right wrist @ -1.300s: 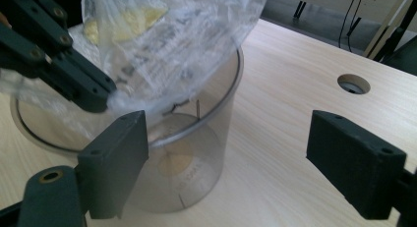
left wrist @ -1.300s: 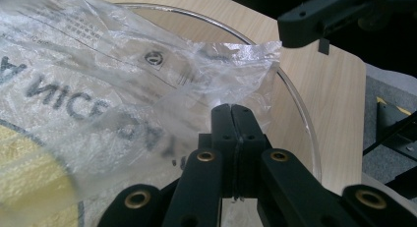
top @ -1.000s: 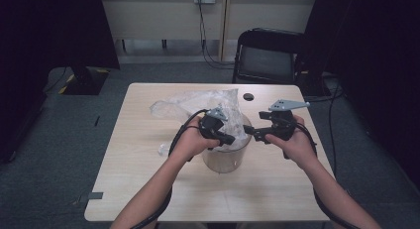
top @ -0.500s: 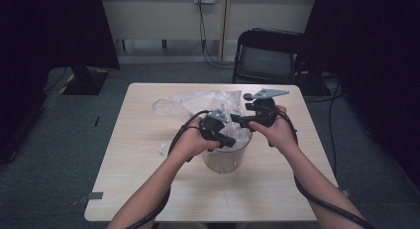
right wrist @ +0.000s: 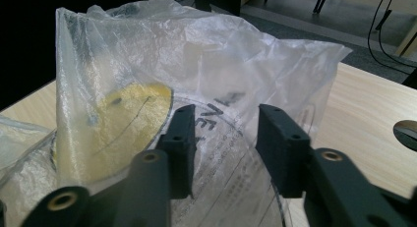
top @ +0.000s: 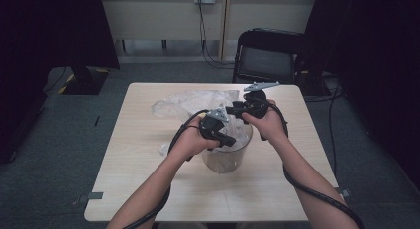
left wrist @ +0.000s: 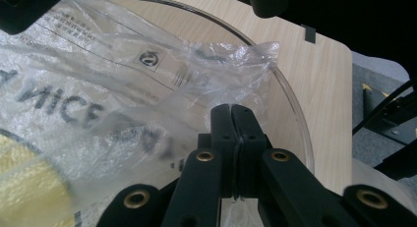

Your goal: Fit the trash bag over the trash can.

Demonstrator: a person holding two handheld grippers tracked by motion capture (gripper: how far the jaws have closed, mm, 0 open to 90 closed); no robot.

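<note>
Left gripper view shows my left gripper (left wrist: 231, 120) pinching the plastic bag (left wrist: 123, 89) at the clear container (top: 225, 157) rim; right gripper (right wrist: 223, 138), jaws just closing, not yet gripping; lining unfinished.

From above our side we look forward and down over the whole table (top: 148, 189). Our two gripper cameras sit close over the jaws; all three views share the bag (top: 188, 102) (left wrist: 123, 79) (right wrist: 221, 55).
</note>
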